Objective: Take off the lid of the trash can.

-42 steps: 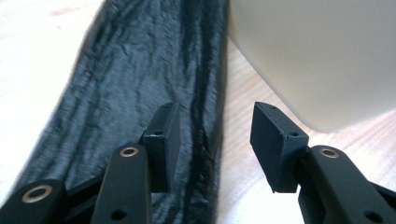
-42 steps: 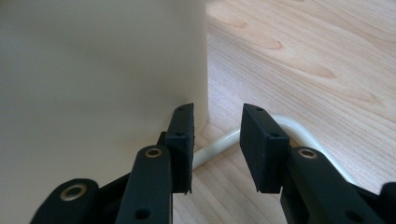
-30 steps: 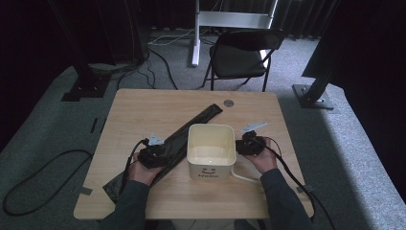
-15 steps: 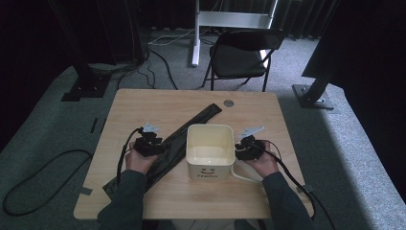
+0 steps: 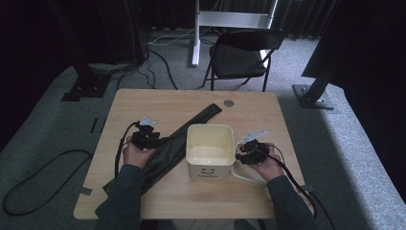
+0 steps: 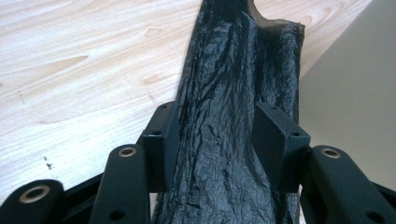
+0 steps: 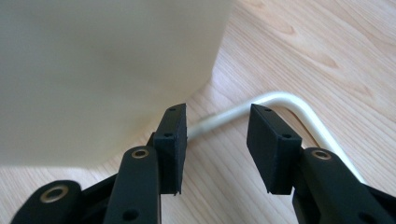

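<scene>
Left gripper (image 6: 215, 135) has shifted outward, astride black bag (image 6: 233, 116); seemingly unclamped.

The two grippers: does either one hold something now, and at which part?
Nothing is held yet. The left gripper is open around the middle of the black plastic bag. The right gripper is open over the bucket's handle.

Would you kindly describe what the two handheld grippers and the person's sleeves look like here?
Both the left gripper and the right gripper are black, each topped with a pale grey plate and trailing a black cable. Up close, each has two flat, rectangular black pads with small screw holes, carried on black links with brass-coloured pivot bushings. The person wears dark grey long sleeves.
</scene>
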Tool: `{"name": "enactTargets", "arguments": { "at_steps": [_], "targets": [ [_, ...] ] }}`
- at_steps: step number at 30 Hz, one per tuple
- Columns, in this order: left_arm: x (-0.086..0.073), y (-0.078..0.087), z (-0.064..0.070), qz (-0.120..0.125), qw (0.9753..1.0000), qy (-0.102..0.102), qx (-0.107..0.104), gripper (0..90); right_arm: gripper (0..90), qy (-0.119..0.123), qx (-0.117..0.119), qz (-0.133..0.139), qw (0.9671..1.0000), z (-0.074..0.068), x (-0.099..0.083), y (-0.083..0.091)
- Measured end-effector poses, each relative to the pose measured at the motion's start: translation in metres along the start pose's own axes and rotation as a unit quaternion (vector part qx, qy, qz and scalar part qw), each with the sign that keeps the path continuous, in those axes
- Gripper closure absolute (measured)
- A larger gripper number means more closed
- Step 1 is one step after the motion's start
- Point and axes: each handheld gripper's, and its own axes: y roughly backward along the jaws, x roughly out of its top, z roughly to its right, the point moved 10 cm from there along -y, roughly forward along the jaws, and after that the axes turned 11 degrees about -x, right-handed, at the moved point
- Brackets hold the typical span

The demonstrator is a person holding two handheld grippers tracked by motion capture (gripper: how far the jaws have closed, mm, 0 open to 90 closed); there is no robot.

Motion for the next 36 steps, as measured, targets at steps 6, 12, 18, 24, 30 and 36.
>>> {"name": "enactTargets", "arguments": {
  "at_steps": [6, 12, 18, 24, 30, 36],
  "targets": [
    [0.007, 0.004, -0.004, 0.010, 0.9999, 0.002, -0.005, 52.8, 56.5, -0.007, -0.006, -0.009, 0.9999, 0.006, -0.014, 0.003],
    [0.012, 0.005, -0.006, 0.008, 0.9999, -0.005, -0.012, 52.9, 55.7, -0.007, -0.011, -0.017, 0.9998, 0.012, -0.025, 0.006],
    [0.020, 0.005, -0.008, 0.015, 0.9997, -0.005, -0.017, 52.6, 55.0, -0.014, -0.009, -0.018, 0.9997, 0.011, -0.038, 0.007],
    [0.027, 0.002, -0.011, 0.010, 0.9997, -0.013, -0.015, 51.9, 54.4, -0.018, -0.017, -0.024, 0.9994, 0.010, -0.052, 0.004],
    [0.027, -0.005, -0.014, -0.001, 0.9997, -0.012, -0.023, 51.9, 53.8, -0.027, -0.016, -0.027, 0.9991, 0.010, -0.054, -0.001],
    [0.022, -0.013, -0.017, -0.018, 0.9994, -0.010, -0.026, 52.1, 53.4, -0.017, -0.022, -0.035, 0.9990, 0.008, -0.057, -0.005]
  ]
}}
